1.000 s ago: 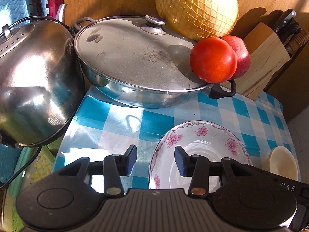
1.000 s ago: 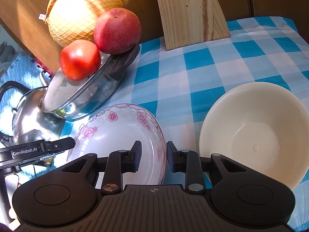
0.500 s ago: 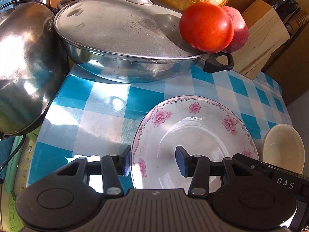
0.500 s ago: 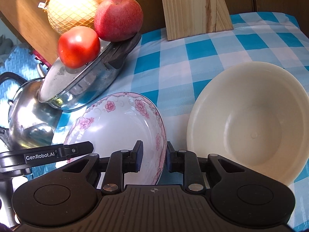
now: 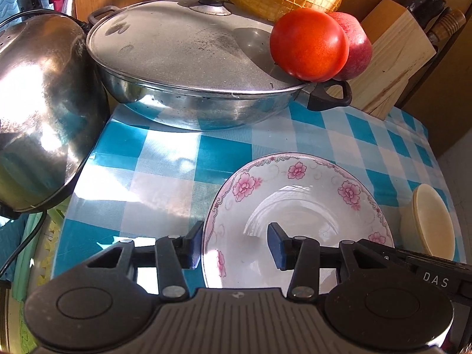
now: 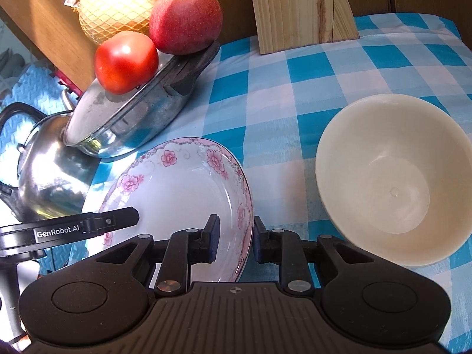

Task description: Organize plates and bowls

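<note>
Fingers of both grippers straddle the floral plate [image 6: 183, 194] rim, unclosed; cream bowl [image 6: 389, 177] apart, nothing stacked yet.

A lidded steel pan [image 5: 188, 67] sits at the worktop's back left corner, on the blue-and-white checked cloth [image 6: 324, 88]. A tomato [image 5: 308, 44] and a red apple [image 6: 185, 19] rest on its lid, touching each other. Behind them, a netted yellow fruit [image 6: 121, 3], possibly a pomelo. A wooden knife block [image 5: 389, 59] stands along the back edge, and a steel kettle [image 5: 38, 112] sits off the left edge.
</note>
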